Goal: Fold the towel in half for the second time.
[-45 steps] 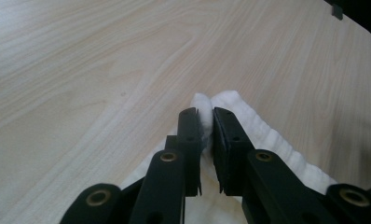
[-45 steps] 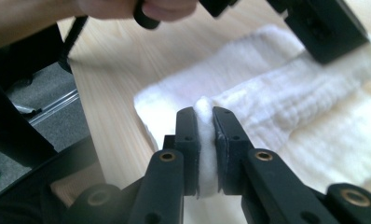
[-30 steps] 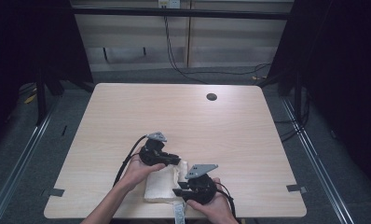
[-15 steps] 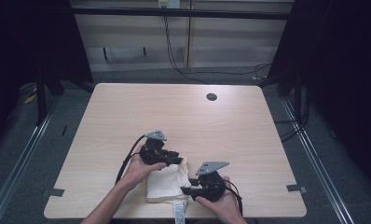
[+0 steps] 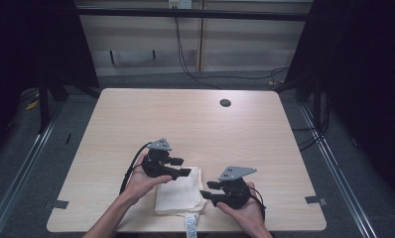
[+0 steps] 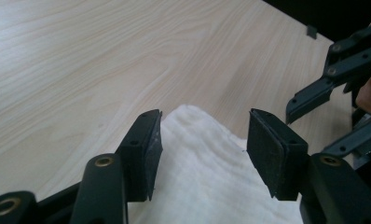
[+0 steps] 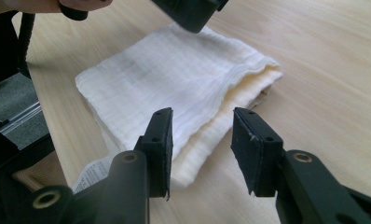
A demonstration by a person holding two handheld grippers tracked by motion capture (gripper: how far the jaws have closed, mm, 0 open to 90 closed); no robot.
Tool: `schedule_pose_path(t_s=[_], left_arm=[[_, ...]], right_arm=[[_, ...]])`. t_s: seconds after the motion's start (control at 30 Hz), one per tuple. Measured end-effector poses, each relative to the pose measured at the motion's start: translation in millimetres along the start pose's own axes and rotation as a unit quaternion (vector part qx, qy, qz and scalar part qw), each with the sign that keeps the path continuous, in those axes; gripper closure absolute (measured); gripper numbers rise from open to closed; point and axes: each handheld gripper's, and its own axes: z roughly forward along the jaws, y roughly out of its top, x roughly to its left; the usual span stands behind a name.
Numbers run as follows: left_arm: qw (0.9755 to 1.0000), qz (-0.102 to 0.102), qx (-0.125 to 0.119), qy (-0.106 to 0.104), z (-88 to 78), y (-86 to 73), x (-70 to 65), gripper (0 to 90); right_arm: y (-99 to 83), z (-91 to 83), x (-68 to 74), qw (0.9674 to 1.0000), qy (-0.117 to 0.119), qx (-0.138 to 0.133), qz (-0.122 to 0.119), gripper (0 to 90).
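A folded white cloth (image 5: 179, 194) lies flat near the front edge of the wooden table (image 5: 185, 119). My left gripper (image 5: 184, 172) hovers over the cloth's far left corner. Its jaws have just been opening, and in the left gripper view (image 6: 202, 149) the pads stand apart above the cloth (image 6: 207, 177) without pressing it. My right gripper (image 5: 205, 195) sits just off the cloth's right edge. Its jaws have opened as well, and in the right gripper view (image 7: 200, 140) nothing is pinched between them. The cloth (image 7: 174, 79) lies just beyond them.
A small black round insert (image 5: 225, 103) sits far back on the table. Grey tape marks (image 5: 60, 204) (image 5: 314, 200) lie at the front corners. A white label strip (image 5: 190, 226) hangs at the front edge under the cloth. Dark floor and rails surround the table.
Both grippers have let go of the cloth and opened. The right one has drawn off to the right of it, the left one has lifted slightly. The cloth now lies flat.
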Motion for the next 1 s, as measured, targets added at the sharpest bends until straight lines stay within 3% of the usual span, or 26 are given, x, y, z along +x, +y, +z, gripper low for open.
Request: schedule_pose_path(t_s=[0.3,0.43,0.7,0.87,1.0], left_arm=[[0.9994,0.01,0.013,0.029,-23.7,-7.3,-8.8,35.4],[0.999,0.001,0.012,0.043,-35.8,-11.4,-8.4,34.5],[0.9987,-0.019,0.015,0.045,-54.5,-32.9,-7.2,28.9],[0.9964,-0.04,0.012,0.073,-77.8,-55.2,-1.6,27.1],[0.9943,-0.051,0.002,0.094,-90.6,-66.5,-5.7,25.8]], right_arm=[[3.0,-16.9,-10.6,0.9996,-0.01,-0.007,-0.025,60.3],[-2.6,-29.2,-21.6,0.9996,-0.023,-0.019,-0.001,56.6],[-11.3,-50.9,-38.0,0.9985,-0.045,-0.029,0.017,50.9],[-18.9,-60.6,-46.6,0.9974,-0.052,-0.037,0.031,45.2],[-25.8,-67.8,-54.6,0.9954,-0.068,-0.049,0.047,40.8]])
